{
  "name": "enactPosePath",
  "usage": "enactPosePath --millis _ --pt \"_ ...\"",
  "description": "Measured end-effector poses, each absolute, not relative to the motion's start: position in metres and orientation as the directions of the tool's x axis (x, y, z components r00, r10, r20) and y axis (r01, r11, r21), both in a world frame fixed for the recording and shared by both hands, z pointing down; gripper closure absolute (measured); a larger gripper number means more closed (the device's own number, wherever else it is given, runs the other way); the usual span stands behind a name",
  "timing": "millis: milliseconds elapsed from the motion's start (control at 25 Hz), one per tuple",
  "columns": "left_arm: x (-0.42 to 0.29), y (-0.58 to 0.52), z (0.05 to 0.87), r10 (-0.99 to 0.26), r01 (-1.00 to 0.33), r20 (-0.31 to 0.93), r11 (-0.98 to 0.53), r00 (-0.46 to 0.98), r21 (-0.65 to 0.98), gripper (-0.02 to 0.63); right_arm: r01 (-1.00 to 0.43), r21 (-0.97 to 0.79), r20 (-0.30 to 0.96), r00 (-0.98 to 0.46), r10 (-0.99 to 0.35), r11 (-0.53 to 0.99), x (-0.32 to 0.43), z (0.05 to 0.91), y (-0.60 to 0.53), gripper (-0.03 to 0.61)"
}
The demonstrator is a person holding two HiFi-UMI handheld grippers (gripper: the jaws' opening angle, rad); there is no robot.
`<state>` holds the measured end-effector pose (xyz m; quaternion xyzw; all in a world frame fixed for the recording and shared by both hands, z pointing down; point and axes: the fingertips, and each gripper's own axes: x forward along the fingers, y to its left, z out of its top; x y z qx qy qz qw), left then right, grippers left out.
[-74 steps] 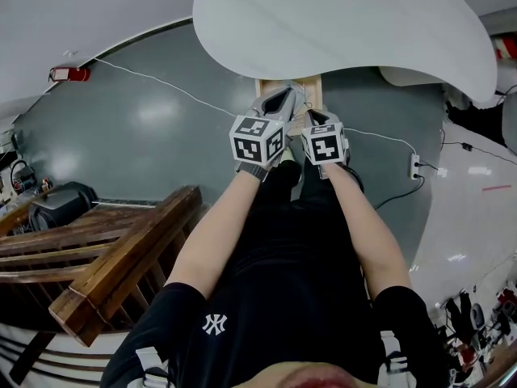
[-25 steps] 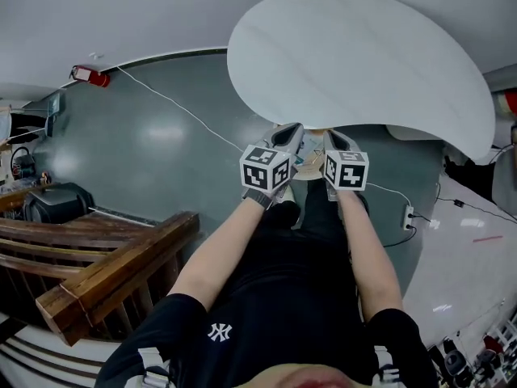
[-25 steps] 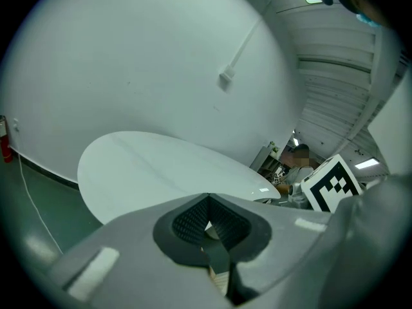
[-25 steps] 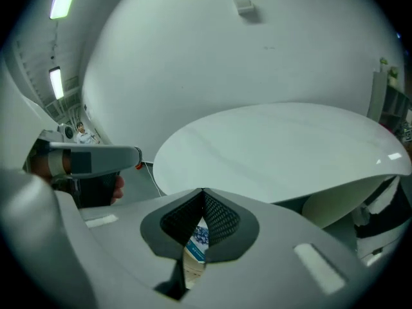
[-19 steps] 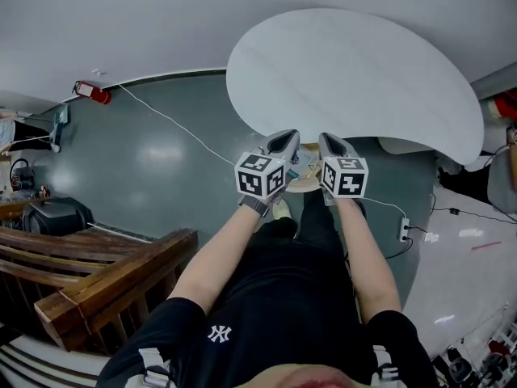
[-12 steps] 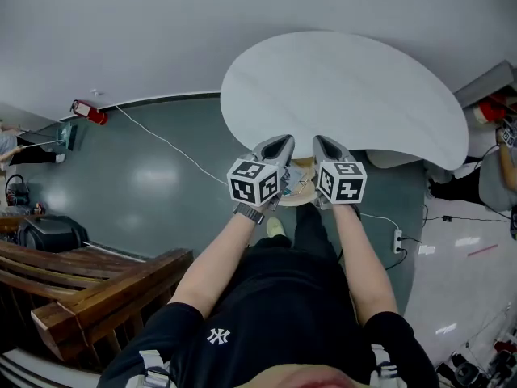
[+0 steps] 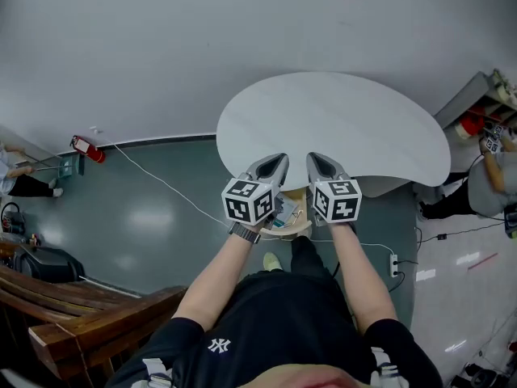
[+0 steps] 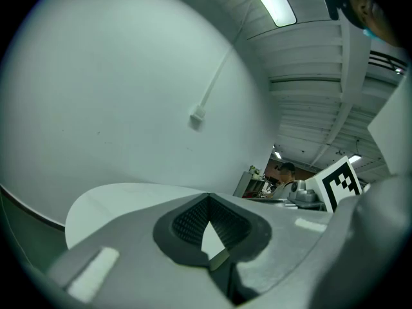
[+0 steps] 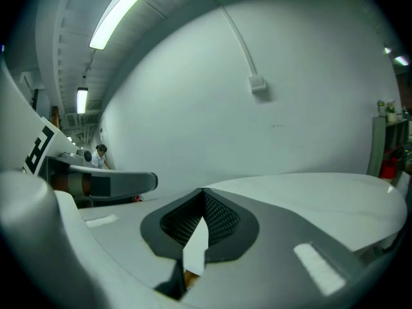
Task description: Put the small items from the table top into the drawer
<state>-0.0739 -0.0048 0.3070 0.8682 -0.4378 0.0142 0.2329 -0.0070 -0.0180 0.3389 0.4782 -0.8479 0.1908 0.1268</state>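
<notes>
Hovering side by side before the white rounded surface (image 7: 347, 124), the left gripper (image 7: 282, 158) and right gripper (image 7: 310, 158) are both closed and empty. Small items (image 7: 284, 212) lie on a pale wooden piece (image 7: 296, 227) beneath them.

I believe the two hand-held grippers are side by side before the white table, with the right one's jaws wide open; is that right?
Not quite: the right hand-held gripper has its jaws shut and empty, as the right gripper view shows. It is beside the left hand-held gripper before the white table.

Table (image 7: 339, 120) against wall (image 7: 202, 47); bench (image 7: 89, 330) behind-left.
</notes>
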Motion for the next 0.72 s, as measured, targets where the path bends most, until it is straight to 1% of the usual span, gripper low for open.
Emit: enactPosePath --millis 360,720 --pt "-0.075 -0.003 0.269 -0.759 -0.754 0.169 -0.542 0.629 0.371 0.613 -0.860 -0.157 0.299 -0.509 -0.807 0.485 -0.008 0.285 -0.023 0.558" --pt "-0.070 -0.010 0.242 -0.760 -0.749 0.134 -0.566 0.636 0.345 0.613 -0.864 -0.135 0.274 -0.503 -0.820 0.485 -0.005 0.268 -0.029 0.558"
